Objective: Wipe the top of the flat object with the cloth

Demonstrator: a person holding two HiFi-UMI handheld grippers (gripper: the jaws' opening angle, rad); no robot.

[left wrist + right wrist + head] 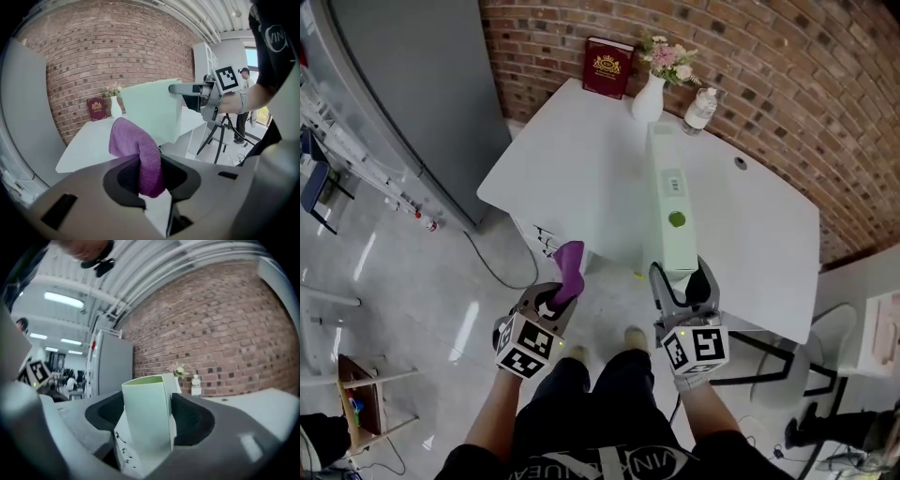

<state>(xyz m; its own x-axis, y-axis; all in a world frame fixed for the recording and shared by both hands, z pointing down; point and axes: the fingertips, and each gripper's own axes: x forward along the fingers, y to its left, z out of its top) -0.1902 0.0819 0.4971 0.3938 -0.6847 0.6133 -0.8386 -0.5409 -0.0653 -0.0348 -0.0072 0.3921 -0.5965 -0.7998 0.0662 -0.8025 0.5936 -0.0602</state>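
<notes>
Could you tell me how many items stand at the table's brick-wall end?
3: red book leftmost, white vase middle, plastic bottle rightmost; the green box may hide others.

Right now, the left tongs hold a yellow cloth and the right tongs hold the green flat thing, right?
No: the cloth in the left tongs is purple, not yellow; the left gripper view shows it. The right tongs do hold the green flat thing.

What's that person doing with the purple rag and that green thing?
A person holds a gripper in each hand. The left gripper has its jaws pinched on a purple cloth. The right gripper grips one end of a flat green box, turned on its edge over the table. The cloth is not touching the box.
</notes>
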